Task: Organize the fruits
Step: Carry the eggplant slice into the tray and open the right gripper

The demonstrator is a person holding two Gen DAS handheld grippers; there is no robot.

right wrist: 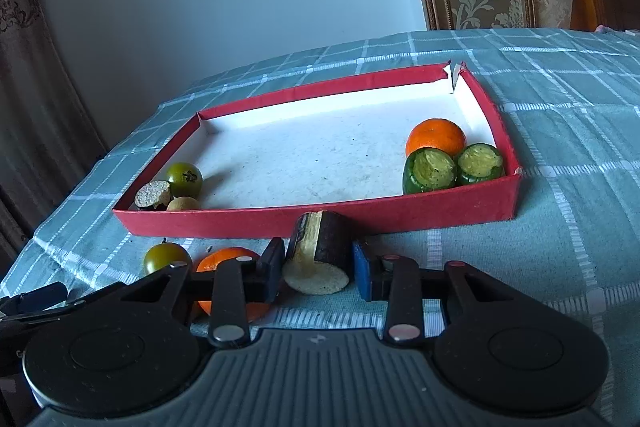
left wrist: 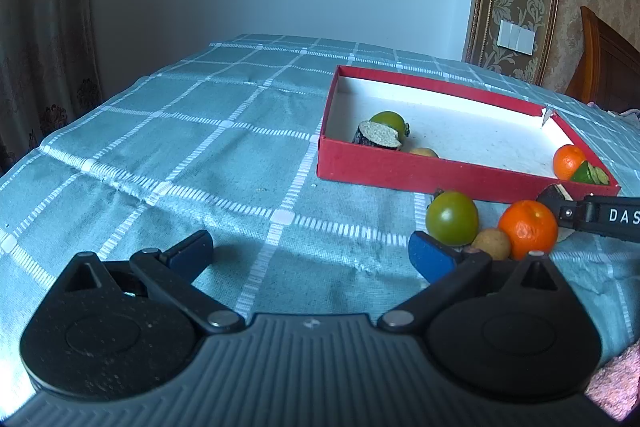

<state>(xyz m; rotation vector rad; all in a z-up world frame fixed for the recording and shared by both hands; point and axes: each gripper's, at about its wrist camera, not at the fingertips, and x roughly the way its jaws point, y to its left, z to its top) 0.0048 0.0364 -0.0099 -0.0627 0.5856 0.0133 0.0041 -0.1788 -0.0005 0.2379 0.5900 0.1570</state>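
A red tray (right wrist: 320, 217) (left wrist: 400, 173) lies on the checked cloth. It holds an orange (right wrist: 435, 137), two green cut pieces (right wrist: 430, 171), a green tomato (right wrist: 185, 179), a dark cut piece (right wrist: 152, 195) and a small brown fruit (right wrist: 183, 203). My right gripper (right wrist: 318, 267) is shut on a dark-skinned eggplant piece (right wrist: 320, 257) just in front of the tray. On the cloth lie a green tomato (left wrist: 452, 217), an orange (left wrist: 528, 229) and a small brown fruit (left wrist: 492, 243). My left gripper (left wrist: 312, 253) is open and empty, left of them.
The teal checked tablecloth (left wrist: 200, 155) stretches left of the tray to the table's edge. A curtain (left wrist: 36, 27) hangs at the left, a wall behind. A wooden headboard (left wrist: 608, 67) stands at the far right.
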